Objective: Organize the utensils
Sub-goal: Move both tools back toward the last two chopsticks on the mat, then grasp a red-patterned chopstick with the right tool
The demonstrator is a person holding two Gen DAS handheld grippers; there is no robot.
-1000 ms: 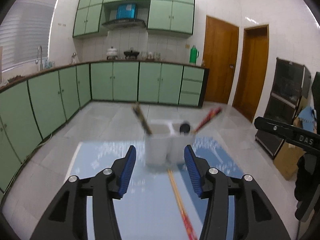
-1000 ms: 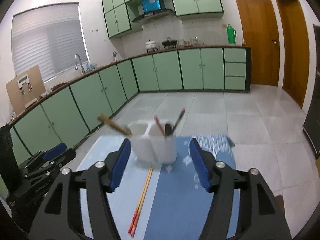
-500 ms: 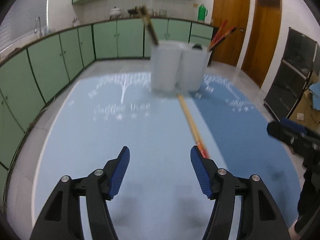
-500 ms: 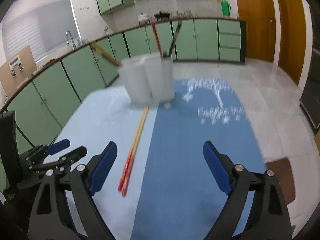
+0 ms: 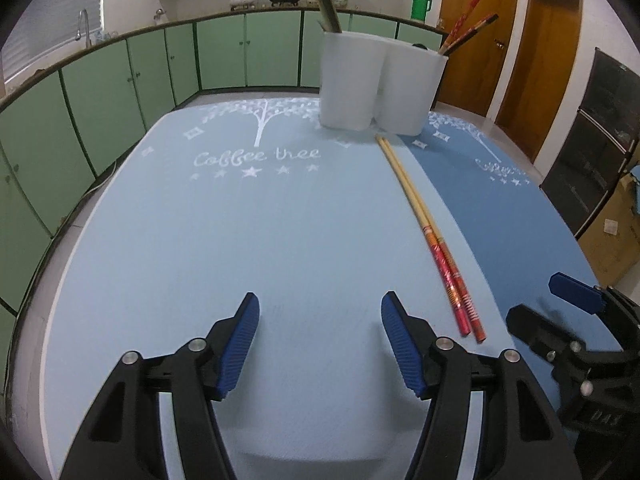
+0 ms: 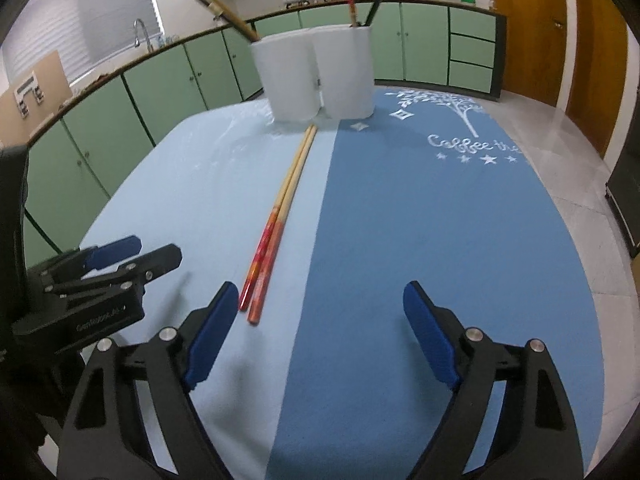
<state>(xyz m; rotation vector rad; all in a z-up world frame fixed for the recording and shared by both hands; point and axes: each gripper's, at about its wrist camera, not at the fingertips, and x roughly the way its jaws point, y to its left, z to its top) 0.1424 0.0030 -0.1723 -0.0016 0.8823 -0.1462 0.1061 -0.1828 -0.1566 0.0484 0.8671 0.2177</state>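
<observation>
The chopsticks (image 5: 427,228) are lying side by side on the surface (image 5: 240,240), tips near the white holder (image 5: 380,84). We are holding both the left tool (image 5: 320,340) and right tool (image 6: 316,332) released, empty. Pinching one stick risks rolling its partner away.

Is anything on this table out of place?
Yes: one pair of chopsticks lies flat on the light blue mat, while the other utensils stand in the white holder. Both grippers are open and hold nothing.
</observation>
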